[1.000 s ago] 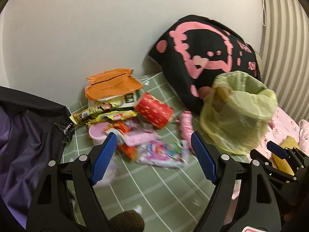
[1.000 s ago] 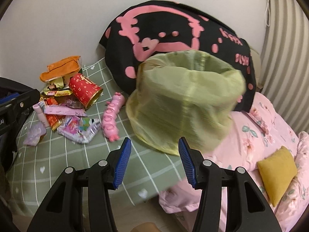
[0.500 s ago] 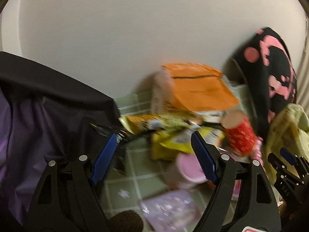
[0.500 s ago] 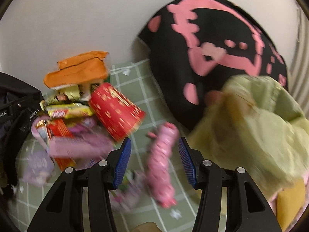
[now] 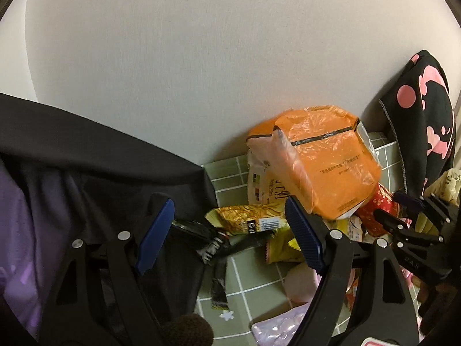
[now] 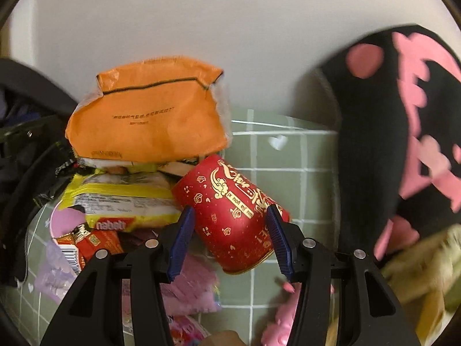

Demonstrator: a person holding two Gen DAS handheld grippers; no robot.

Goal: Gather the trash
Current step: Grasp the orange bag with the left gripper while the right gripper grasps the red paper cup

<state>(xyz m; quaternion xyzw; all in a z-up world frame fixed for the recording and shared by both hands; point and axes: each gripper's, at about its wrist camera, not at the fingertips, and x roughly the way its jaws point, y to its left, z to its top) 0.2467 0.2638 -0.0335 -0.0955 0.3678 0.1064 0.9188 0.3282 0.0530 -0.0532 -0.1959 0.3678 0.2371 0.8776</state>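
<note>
The right gripper [image 6: 229,240] has its jaws wide apart, one on each side of the red paper cup [image 6: 230,214] lying tipped over on the green checked bedsheet [image 6: 288,155]. The left gripper [image 5: 227,238] is spread wide too, over a gold snack wrapper [image 5: 245,220]. An orange bag [image 6: 147,115] leans at the wall edge, just behind the cup.

One orange bag [image 6: 147,115] lies on the green checked sheet [image 6: 288,155] toward its back edge by the wall. One red paper cup [image 6: 230,216] lies on its side. One yellow wafer packet [image 6: 121,201], one gold snack wrapper [image 5: 245,220] and one red wrapper [image 6: 92,245] show. One black-and-pink cushion [image 6: 389,144] stands at the sheet's right edge. The pink and lilac wrappers are too blurred to count.
</note>
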